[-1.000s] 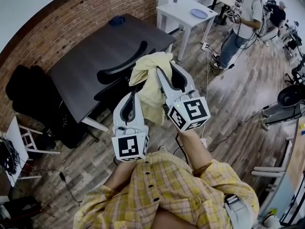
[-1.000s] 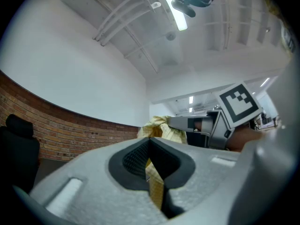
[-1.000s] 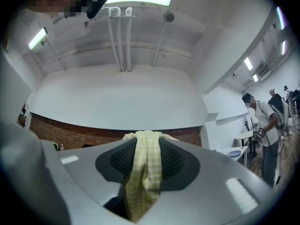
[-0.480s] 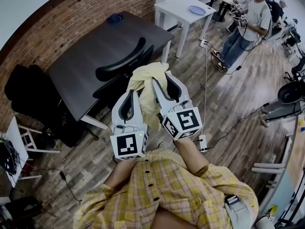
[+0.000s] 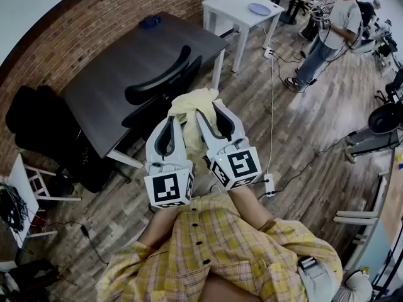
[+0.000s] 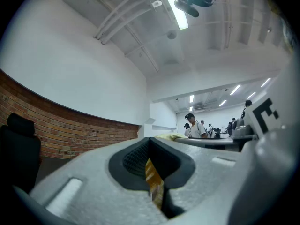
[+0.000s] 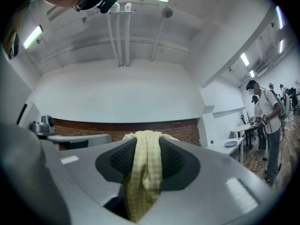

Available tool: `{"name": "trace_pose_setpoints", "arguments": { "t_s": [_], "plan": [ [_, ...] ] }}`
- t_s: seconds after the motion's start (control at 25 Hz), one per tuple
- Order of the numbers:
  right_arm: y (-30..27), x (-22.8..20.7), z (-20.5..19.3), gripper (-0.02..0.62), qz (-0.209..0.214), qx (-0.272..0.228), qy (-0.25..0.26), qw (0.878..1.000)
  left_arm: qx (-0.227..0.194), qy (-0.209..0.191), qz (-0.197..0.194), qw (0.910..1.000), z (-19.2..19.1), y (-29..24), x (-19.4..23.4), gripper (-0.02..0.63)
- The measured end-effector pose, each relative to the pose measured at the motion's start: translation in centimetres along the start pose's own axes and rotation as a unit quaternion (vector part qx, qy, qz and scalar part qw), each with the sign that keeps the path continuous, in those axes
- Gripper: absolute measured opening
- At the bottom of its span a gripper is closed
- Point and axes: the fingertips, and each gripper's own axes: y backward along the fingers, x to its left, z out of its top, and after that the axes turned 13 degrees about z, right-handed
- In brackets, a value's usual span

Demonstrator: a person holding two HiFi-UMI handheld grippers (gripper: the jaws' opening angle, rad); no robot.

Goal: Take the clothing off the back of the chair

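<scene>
I hold a pale yellow checked garment (image 5: 194,104) bunched up between both grippers, clear of the black office chair (image 5: 157,83) that stands at the dark table. The left gripper (image 5: 171,122) is shut on a thin strip of the yellow cloth (image 6: 153,187). A wider fold of the garment (image 7: 143,172) is pinched in the right gripper (image 5: 208,110), and the cloth drapes over its jaw tips. The two grippers sit side by side in front of my chest, the rest of the garment hanging behind them.
The dark table (image 5: 119,58) runs along the brick wall. A white table (image 5: 236,14) with a blue plate (image 5: 260,9) stands beyond it. A person (image 5: 327,24) stands at the far right. A power strip (image 5: 268,184) and cable lie on the wood floor.
The right gripper has come down and nearer to me with the garment, which is now more bunched between the grippers. The left gripper has kept its place.
</scene>
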Motion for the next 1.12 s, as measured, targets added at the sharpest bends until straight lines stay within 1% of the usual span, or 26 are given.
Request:
{"name": "trace_pose_setpoints", "arguments": {
  "t_s": [0.24, 0.56, 0.88, 1.12],
  "plan": [
    [0.4, 0.2, -0.6, 0.146, -0.003, 0.007, 0.002, 1.0, -0.002, -0.014, -0.002, 0.9999, -0.1, 0.1, -0.3, 0.0],
    [0.6, 0.0, -0.3, 0.147, -0.012, 0.008, 0.013, 1.0, 0.005, -0.014, -0.002, 0.9999, -0.4, -0.2, -0.3, 0.0],
    [0.3, 0.0, -0.6, 0.146, -0.009, 0.008, 0.009, 1.0, 0.007, -0.011, -0.001, 0.9999, -0.8, -0.6, -0.3, 0.0],
    [-0.7, 0.2, -0.4, 0.147, -0.009, 0.008, 0.013, 1.0, 0.006, -0.006, 0.003, 1.0, -0.7, -1.2, 0.7, 0.0]
  ]
}}
